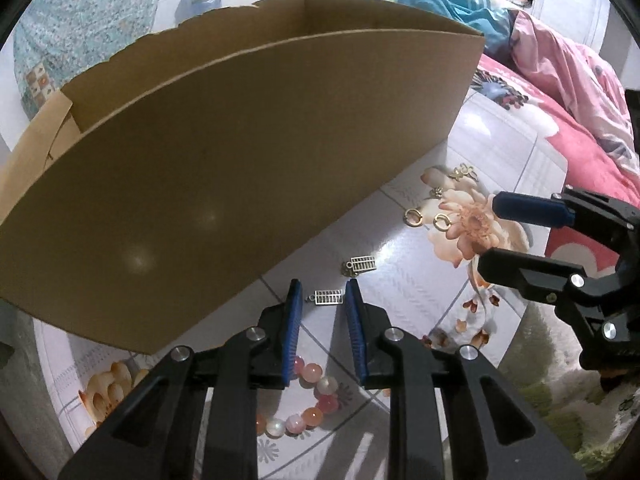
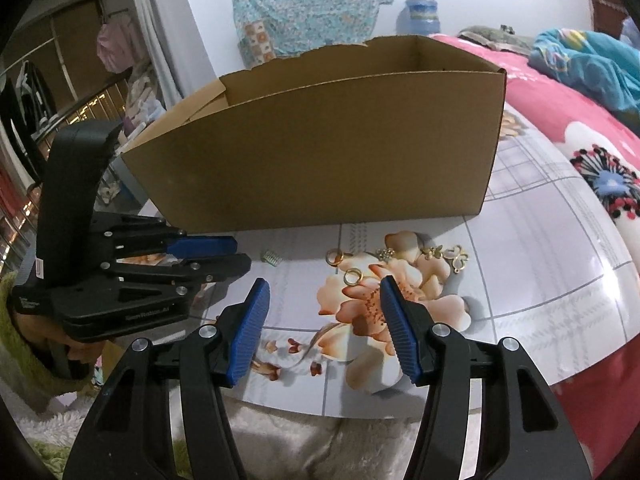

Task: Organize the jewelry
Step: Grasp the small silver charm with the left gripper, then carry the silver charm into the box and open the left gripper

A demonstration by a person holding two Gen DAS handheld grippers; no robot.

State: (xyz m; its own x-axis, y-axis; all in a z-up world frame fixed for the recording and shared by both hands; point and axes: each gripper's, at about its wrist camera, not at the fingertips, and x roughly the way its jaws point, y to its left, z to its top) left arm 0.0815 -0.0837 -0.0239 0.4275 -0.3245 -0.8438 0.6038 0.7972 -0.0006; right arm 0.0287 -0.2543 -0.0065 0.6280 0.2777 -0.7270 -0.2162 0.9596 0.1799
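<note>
My left gripper is open, its fingertips either side of a silver abacus charm lying on the floral mat. A second silver charm lies just beyond. Two gold hoop earrings and gold butterfly pieces lie farther right. A pink bead bracelet lies under the left gripper. The open cardboard box stands behind. My right gripper is open and empty, above the mat, near a gold hoop; another hoop and butterfly pieces lie beyond.
The mat lies on a bed with pink bedding and a blue quilt. The box fills the space behind the jewelry. The left gripper shows in the right wrist view; the right gripper in the left wrist view.
</note>
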